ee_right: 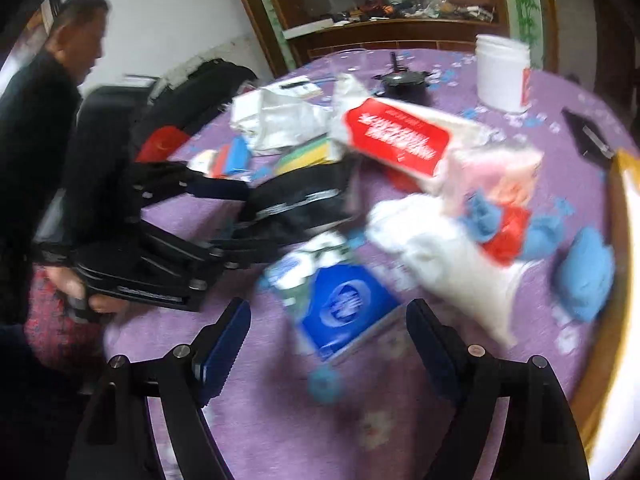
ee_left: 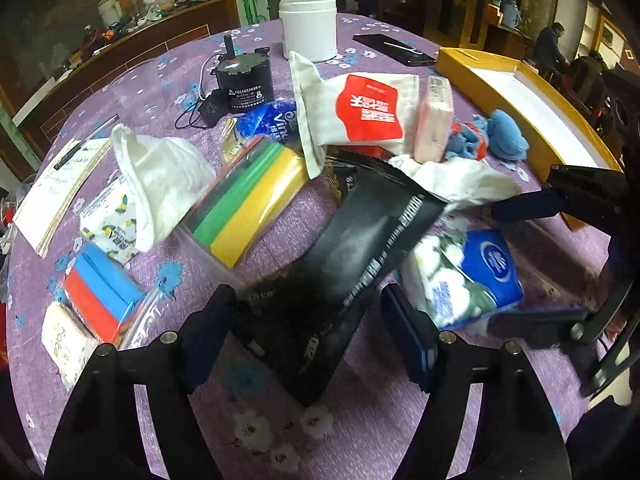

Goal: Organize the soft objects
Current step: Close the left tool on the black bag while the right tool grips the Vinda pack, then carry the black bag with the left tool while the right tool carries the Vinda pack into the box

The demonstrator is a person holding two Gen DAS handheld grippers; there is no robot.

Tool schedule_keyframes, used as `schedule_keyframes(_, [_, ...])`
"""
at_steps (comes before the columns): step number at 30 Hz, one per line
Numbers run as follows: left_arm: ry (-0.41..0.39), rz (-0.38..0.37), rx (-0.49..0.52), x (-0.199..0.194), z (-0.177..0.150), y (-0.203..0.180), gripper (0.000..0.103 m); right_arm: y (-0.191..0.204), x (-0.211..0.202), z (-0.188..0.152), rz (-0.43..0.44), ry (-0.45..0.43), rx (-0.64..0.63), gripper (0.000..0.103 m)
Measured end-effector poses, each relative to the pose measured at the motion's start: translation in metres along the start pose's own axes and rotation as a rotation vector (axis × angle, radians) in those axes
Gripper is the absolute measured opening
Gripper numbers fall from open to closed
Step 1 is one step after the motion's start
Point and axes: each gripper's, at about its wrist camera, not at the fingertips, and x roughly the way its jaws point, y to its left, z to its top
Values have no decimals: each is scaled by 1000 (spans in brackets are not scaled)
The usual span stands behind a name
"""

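— Where are the left gripper (ee_left: 308, 328) fingers?
— Spread wide, either side of the black pouch (ee_left: 340, 264) lying on the purple worktop (ee_left: 360, 420); its near end sits between them, contact unclear.
— And the right gripper (ee_right: 328, 344)?
— Fingers spread too, pinching nothing, with the blue tissue pack (ee_right: 344, 308) just beyond them. That view is blurred.
— Other soft things?
— A white cloth (ee_left: 160, 184) far left, a blue knit piece (ee_left: 508, 136) far right by the yellow box (ee_left: 532, 108).

My counter (ee_left: 360, 432) wears purple cloth with white and blue flowers — black pouch (ee_left: 340, 248), blue tissue pack (ee_left: 486, 268), yellow-green sponges (ee_left: 248, 204).
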Motion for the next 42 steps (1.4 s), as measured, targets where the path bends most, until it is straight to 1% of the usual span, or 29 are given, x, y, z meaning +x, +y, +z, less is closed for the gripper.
schedule_keyframes(3, [13,11,8,7,5,0,75,5,12,3,-35,16,-73,82])
schedule_keyframes(7, [7,29,16,11,7,-3,75,10,31,12,-86,33,-133,84])
schedule_keyframes(8, [4,34,19,11,7,-4,75,10,36,15,-95,37,-138,86])
schedule_keyframes(11, [-12,54,23,10,6,-7,75,5,38,13,-87,29,-127,84])
schedule_keyframes(12, [-13,56,17,10,5,-7,72,6,38,12,-83,31,-122,82])
schedule_keyframes(13, [-18,52,9,9,5,-6,63,7,39,10,-82,33,-125,72])
schedule_keyframes(14, [-24,55,4,7,4,-7,61,8,38,9,-73,42,-128,61])
schedule_keyframes(16, [-34,59,-7,3,3,-7,54,11,35,9,-84,29,-118,57])
schedule_keyframes(17, [-39,49,-12,0,1,-6,53,13,32,7,-84,24,-118,55])
schedule_keyframes(18, [-41,46,-16,-1,1,-7,51,15,30,6,-79,21,-117,55])
schedule_keyframes(20, [-43,37,-20,-4,-3,-7,37,17,25,2,-76,11,-101,54])
schedule_keyframes(22, [-48,29,-25,-8,-6,-8,36,17,18,-2,-73,-2,-81,54])
schedule_keyframes(27, [-27,31,-45,-4,-5,-6,36,11,-3,-9,-46,-36,-26,54])
schedule_keyframes(29, [-20,46,-43,-1,-1,-6,38,12,-10,-12,-40,-48,-14,54])
schedule_keyframes(30, [-11,55,-36,2,1,-7,41,11,-14,-13,-43,-59,-5,54])
schedule_keyframes(32, [-11,68,-19,6,4,-10,42,9,-17,-12,-31,-71,13,54])
schedule_keyframes(33, [-10,73,-18,8,3,-10,42,7,-20,-12,-21,-80,26,54])
schedule_keyframes(34, [-13,78,-15,9,2,-12,35,5,-23,-13,-19,-88,34,54])
schedule_keyframes(36, [-29,87,-20,4,0,-14,30,0,-31,-14,-12,-107,54,54])
schedule_keyframes(39, [-63,71,-46,-9,-3,-14,29,-7,-43,-17,-10,-137,89,54])
schedule_keyframes(42, [-107,9,-73,-32,-2,-11,29,-17,-56,-19,-19,-162,126,54])
